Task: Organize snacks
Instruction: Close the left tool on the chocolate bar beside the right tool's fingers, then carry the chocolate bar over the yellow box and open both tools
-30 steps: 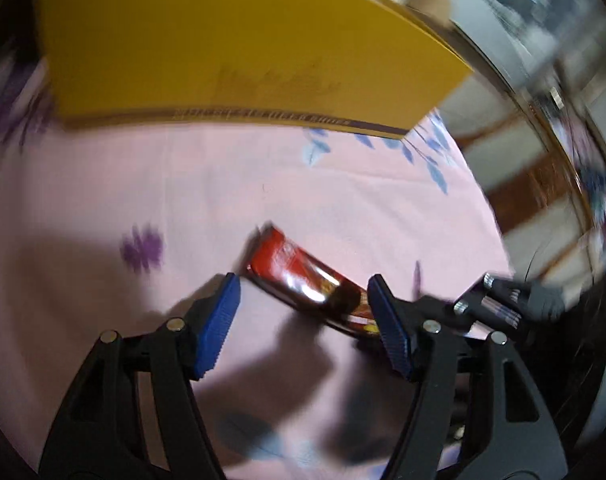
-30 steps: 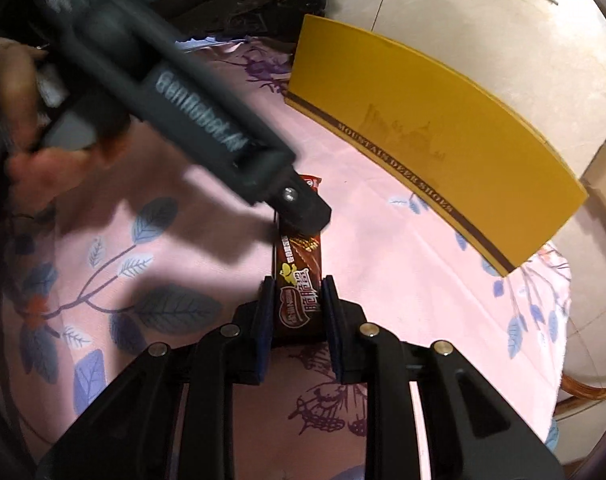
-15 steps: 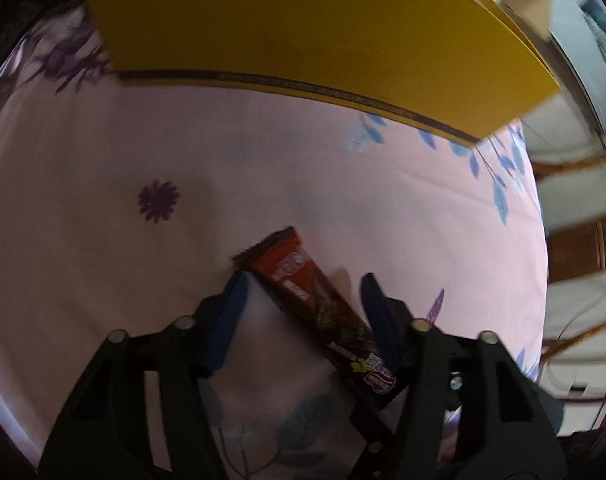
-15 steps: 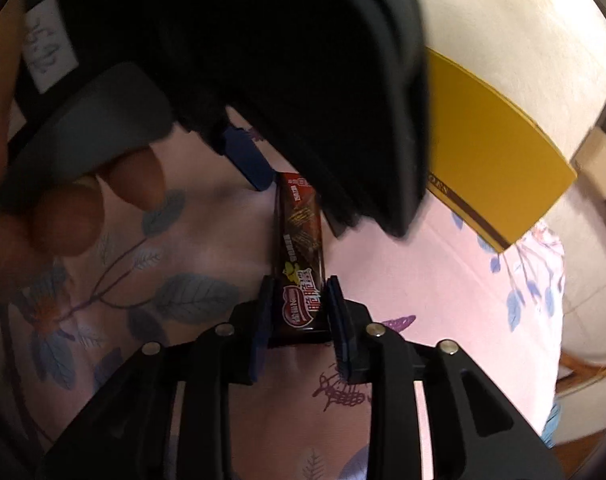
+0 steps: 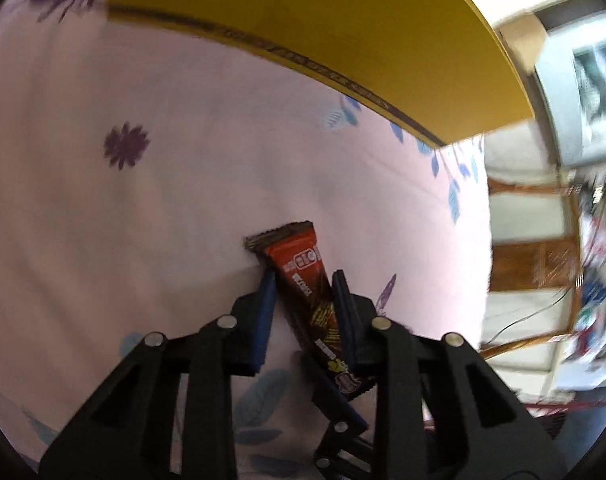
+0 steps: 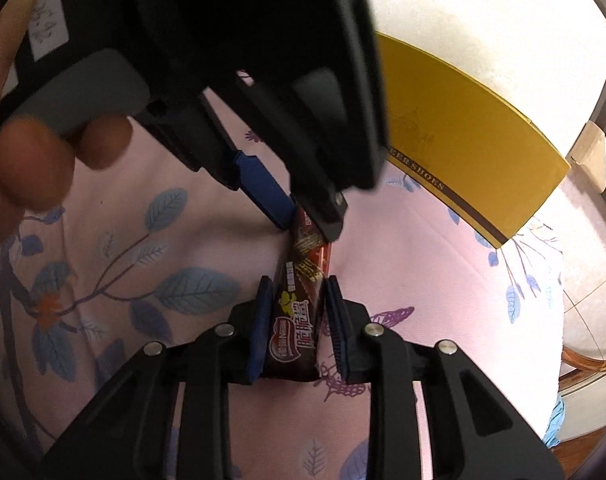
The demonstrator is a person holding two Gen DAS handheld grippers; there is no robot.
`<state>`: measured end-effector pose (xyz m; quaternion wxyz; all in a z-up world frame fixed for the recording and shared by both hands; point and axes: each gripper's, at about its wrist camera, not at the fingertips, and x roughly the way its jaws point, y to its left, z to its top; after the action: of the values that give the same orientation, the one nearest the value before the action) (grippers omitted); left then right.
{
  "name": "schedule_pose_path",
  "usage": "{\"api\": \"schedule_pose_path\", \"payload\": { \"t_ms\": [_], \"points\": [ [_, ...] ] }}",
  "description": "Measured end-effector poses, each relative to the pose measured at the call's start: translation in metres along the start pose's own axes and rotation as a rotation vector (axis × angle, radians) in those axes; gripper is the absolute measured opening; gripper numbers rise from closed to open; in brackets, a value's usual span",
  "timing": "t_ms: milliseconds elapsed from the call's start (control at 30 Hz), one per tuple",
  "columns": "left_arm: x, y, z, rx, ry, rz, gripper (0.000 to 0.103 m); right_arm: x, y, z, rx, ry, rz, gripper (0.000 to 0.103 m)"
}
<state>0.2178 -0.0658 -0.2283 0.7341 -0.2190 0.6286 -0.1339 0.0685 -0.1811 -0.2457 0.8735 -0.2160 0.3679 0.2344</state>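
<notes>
Gripping one wafer bar (image 6: 299, 312) from both ends, you are pinching its near end in your right gripper (image 6: 297, 312) while your left gripper (image 5: 305, 308) (jaws just closing) is clamping the far end. It is sitting on the pink floral cloth (image 5: 183, 208), near the yellow box (image 6: 463, 136).
</notes>
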Motion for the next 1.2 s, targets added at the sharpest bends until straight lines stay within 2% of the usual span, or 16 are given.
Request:
{"api": "schedule_pose_path", "payload": {
  "t_ms": [33,100,133,333,400,567,600,633,667,733,800,900,933,967,1033,1200],
  "points": [
    [-0.001,0.001,0.000,-0.001,-0.006,-0.009,0.025,0.001,-0.004,0.000,0.003,0.002,0.002,0.026],
    [0.004,-0.007,-0.001,0.032,-0.026,-0.004,0.012,0.010,-0.019,0.003,0.025,0.011,-0.003,0.025],
    [0.005,-0.010,-0.002,0.041,-0.033,-0.014,0.000,0.009,-0.023,0.001,0.045,0.012,-0.014,0.024],
    [0.012,-0.009,0.002,-0.002,-0.010,-0.080,0.000,0.007,-0.022,-0.001,-0.029,0.006,-0.081,0.024],
    [0.014,-0.012,0.002,-0.005,0.000,-0.102,0.001,0.006,-0.019,0.000,-0.019,0.003,-0.072,0.024],
    [0.014,-0.016,0.002,-0.023,0.004,-0.149,0.029,0.002,-0.030,0.005,-0.007,-0.019,-0.052,0.023],
    [0.014,-0.018,0.002,-0.021,0.004,-0.162,0.041,0.001,-0.032,0.004,-0.006,-0.029,-0.047,0.023],
    [0.017,-0.021,0.002,-0.026,0.013,-0.140,0.065,0.001,-0.034,0.004,-0.007,-0.037,-0.047,0.023],
    [0.019,-0.021,0.002,-0.043,0.017,-0.116,0.069,0.002,-0.036,0.004,-0.005,-0.045,-0.051,0.023],
    [0.021,-0.017,0.001,-0.069,0.008,-0.118,0.068,-0.005,-0.035,0.005,0.012,-0.069,-0.053,0.023],
    [0.019,-0.018,-0.001,-0.048,-0.001,-0.114,0.068,-0.007,-0.038,0.009,0.029,-0.073,-0.042,0.023],
    [0.020,-0.020,-0.001,-0.027,-0.011,-0.127,0.068,-0.006,-0.038,0.010,0.023,-0.098,0.022,0.023],
    [0.019,-0.017,-0.001,-0.026,-0.015,-0.134,0.050,-0.008,-0.034,0.010,0.015,-0.106,0.033,0.023],
    [0.021,-0.016,-0.001,-0.023,-0.009,-0.125,0.038,-0.008,-0.033,0.010,0.013,-0.106,0.023,0.023],
    [0.023,-0.008,-0.001,-0.044,-0.009,-0.152,0.034,-0.007,-0.038,0.010,0.035,-0.100,0.020,0.023],
    [0.017,-0.010,-0.005,-0.024,-0.038,-0.156,0.033,-0.007,-0.040,0.012,0.027,-0.108,0.011,0.023]
  ]
}}
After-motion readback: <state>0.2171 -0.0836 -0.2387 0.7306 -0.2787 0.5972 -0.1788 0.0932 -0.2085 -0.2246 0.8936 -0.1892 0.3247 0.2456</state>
